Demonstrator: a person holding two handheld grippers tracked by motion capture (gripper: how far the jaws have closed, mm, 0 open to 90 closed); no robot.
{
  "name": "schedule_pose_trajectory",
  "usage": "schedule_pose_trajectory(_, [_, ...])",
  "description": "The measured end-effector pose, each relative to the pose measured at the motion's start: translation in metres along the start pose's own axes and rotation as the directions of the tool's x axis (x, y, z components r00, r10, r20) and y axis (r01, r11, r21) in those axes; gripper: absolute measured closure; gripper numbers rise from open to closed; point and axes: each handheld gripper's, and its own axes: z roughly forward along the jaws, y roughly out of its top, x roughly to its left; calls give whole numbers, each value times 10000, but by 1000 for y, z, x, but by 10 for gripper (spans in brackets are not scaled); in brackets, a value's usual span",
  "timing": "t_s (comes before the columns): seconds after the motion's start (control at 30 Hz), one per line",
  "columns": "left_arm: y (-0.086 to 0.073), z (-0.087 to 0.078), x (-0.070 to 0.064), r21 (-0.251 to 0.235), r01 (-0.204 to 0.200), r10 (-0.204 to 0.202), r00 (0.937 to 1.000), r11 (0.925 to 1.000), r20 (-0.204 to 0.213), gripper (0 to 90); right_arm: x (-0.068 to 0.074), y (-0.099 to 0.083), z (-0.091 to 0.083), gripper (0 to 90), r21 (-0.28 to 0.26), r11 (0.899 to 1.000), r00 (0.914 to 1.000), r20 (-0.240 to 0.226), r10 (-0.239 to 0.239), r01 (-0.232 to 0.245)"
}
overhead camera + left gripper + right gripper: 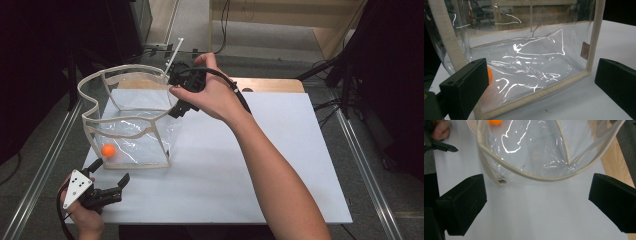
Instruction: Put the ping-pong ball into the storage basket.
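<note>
Left claw sits low at the near-left corner of the bench, jaws spread wide, nothing held. In the left gripper view it points at the clear bag's near lower wall, just short of the beige bottom trim, not touching.

Orange ball lies on the bag floor in the near-left corner, inside the clear bag; in the left gripper view it peeks out behind the left jaw as an orange ball.

The bag stands upright on the white bench, mouth open, beige rim wavy and sagging.

Right claw hovers at the bag's far-right rim, tilted down. Right gripper view: jaws wide apart, empty, looking down at the curved rim with white bench below; ball at top edge.

Step, as I judge it: both claws closing in on the bag, no grip yet. Likely the right is about to take the rim, to hold the mouth open or lift.

Next move: right claw drops so the rim strip passes between the jaws, then closes on the trim, not the slick film. The left could brace the near wall. Risk: the floppy rim slips or the bag tips.
</note>
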Motion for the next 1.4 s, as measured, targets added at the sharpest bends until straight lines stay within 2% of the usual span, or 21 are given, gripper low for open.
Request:
schedule_pose_trajectory(0.07, [0,0,0,2,1,-1,10000,10000,0,0,1,-3,0,0,40,10000,9999,107,79,-80])
schedule_pose_trajectory(0.13, [0,0,0,4,2,-2,10000,10000,1,0,1,-7,1,0,39,9999,9999,-13,125,-125])
schedule_pose_trajectory(0.47, [0,0,0,-22,17,-17,10000,10000,-10,0,1,-26,9,0,234,9989,9992,-52,396,-395])
schedule_pose_trajectory(1.2, [0,1,-1,-7,-7,7,10000,10000,-4,0,3,-69,20,0,125,9963,9964,4,845,-845])
schedule_pose_trajectory(1.23, [0,1,-1,-5,-9,9,10000,10000,-3,0,3,-70,21,0,80,9972,9972,-15,743,-743])
schedule_pose_trajectory(1.4, [0,0,0,11,-34,34,10000,10000,-2,0,5,-78,24,0,136,9965,9965,94,827,-828])
